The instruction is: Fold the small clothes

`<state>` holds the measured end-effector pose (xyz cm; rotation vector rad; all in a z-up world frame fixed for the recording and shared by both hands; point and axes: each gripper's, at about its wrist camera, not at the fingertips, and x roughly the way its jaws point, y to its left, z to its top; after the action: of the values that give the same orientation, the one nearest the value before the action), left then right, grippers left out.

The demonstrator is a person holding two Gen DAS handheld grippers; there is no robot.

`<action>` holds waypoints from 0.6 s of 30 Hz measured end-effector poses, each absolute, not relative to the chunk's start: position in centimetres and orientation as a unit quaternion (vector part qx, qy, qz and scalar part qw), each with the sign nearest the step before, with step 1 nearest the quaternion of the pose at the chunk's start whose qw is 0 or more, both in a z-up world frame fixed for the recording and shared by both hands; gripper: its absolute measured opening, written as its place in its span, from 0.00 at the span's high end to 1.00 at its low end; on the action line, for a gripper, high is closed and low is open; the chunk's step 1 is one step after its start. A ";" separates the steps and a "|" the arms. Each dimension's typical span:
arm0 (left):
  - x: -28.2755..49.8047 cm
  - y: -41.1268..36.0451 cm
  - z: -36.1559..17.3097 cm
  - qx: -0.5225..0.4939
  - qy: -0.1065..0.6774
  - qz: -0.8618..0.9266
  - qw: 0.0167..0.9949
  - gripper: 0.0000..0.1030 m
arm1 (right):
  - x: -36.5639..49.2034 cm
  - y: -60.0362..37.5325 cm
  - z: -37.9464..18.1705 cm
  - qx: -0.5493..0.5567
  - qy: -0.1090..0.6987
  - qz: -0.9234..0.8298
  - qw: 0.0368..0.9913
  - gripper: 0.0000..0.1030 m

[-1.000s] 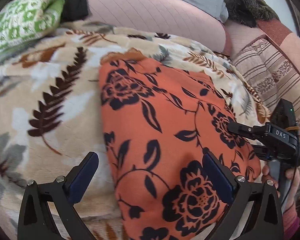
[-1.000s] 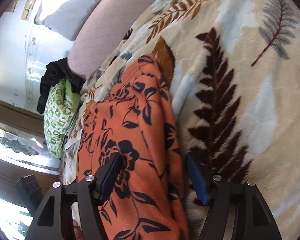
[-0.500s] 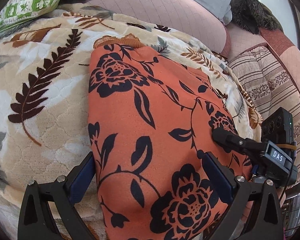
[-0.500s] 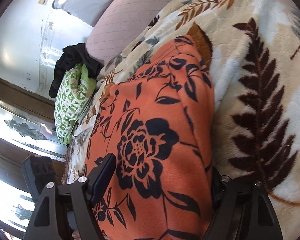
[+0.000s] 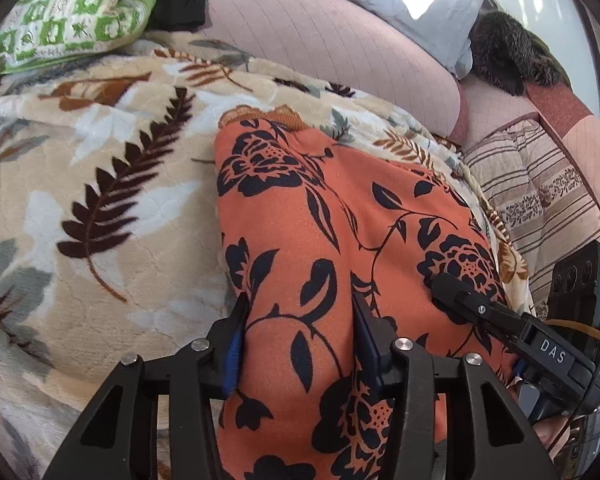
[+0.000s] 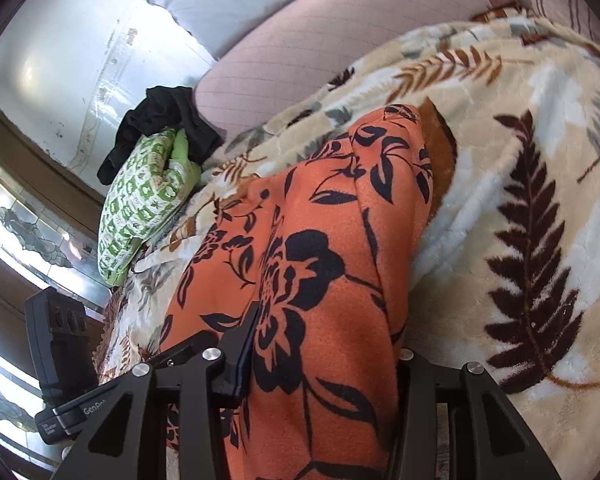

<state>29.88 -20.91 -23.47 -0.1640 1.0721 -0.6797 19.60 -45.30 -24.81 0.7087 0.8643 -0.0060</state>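
soft orange garment (image 5: 340, 240) with black floral print lay on a plush leaf-patterned blanket (image 5: 100, 200), left hand-held gripper (image 5: 300, 344) pinched its near edge, right hand-held gripper (image 6: 324, 356) clamped it too

Right hand-held gripper (image 6: 324, 344) w/ both jaws closed in on a raised fold of the orange garment w/ black floral print (image 6: 332, 248); the right jaw is mostly hidden by cloth. Garment lies on a cream leaf-pattern blanket (image 6: 540, 152), its far end near a pink quilted cushion (image 6: 320, 52). At left: green-and-white checked pillow (image 6: 140, 204) w/ black cloth (image 6: 160, 124) draped over its top, and the left hand-held gripper (image 6: 60, 356), state unclear.
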 end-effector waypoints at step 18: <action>26.5 -11.0 -15.4 -0.082 0.406 -0.293 0.862 0.55 | 18.6 -36.6 -18.0 0.308 0.330 0.065 0.890 0.58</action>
<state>26.47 -11.03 -15.45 -0.1721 0.8527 -0.6145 18.57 -36.57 -18.00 0.6393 0.6851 0.1353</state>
